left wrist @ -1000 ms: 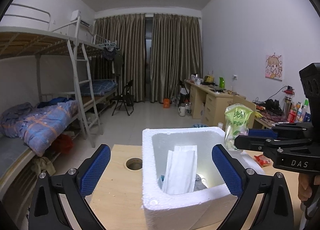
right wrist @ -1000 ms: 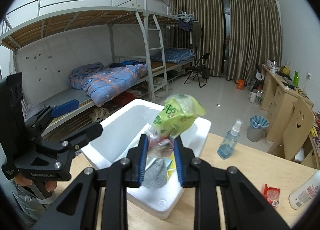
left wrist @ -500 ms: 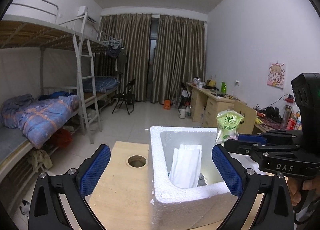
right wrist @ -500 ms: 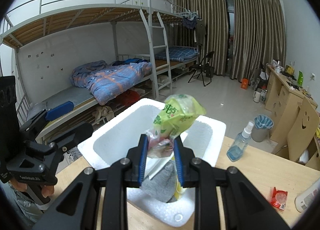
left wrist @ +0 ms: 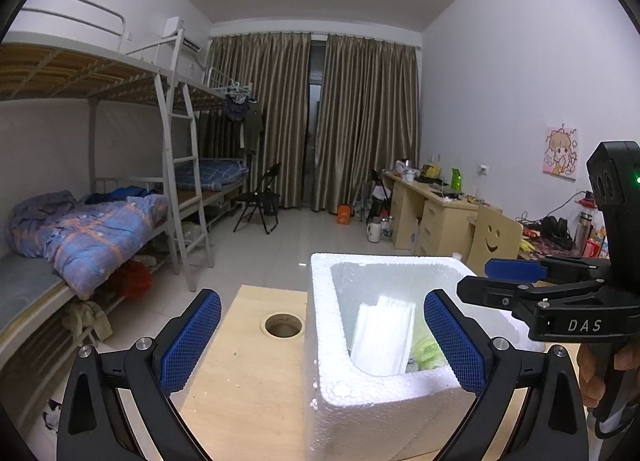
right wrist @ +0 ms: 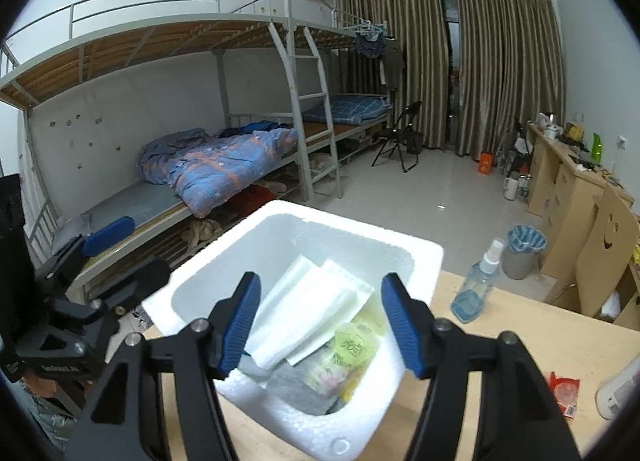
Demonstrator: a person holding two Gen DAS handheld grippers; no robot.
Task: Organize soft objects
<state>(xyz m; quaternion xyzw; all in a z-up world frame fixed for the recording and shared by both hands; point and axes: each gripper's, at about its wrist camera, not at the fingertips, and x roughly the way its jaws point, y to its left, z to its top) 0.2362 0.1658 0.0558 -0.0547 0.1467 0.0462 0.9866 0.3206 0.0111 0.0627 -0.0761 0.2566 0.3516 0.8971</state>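
Observation:
A white foam box [left wrist: 360,401] [right wrist: 424,257] stands on the wooden table [left wrist: 248,373]. Inside it a green snack bag [right wrist: 352,353] [left wrist: 428,349] lies loose beside a white tissue pack [right wrist: 312,313] [left wrist: 382,337], on top of a grey cloth [right wrist: 296,389]. Above the box's near side hangs my right gripper [right wrist: 320,281] [left wrist: 492,281]; its jaws are opening and nothing is between them. My left gripper [left wrist: 322,301] [right wrist: 132,253] is open at the box's other side, its fingers wide on either side of the box's front corner, holding nothing.
A blue spray bottle [right wrist: 478,289], a red packet [right wrist: 564,387] and a white bottle [right wrist: 620,393] are on the table to the right of the box. A round hole [left wrist: 283,325] is in the tabletop left of the box. A hand [left wrist: 600,373] holds the right gripper's handle.
The right gripper's jaws have spread apart, and the green snack bag they held has dropped into the foam box. The left gripper has stayed open and nearly still.

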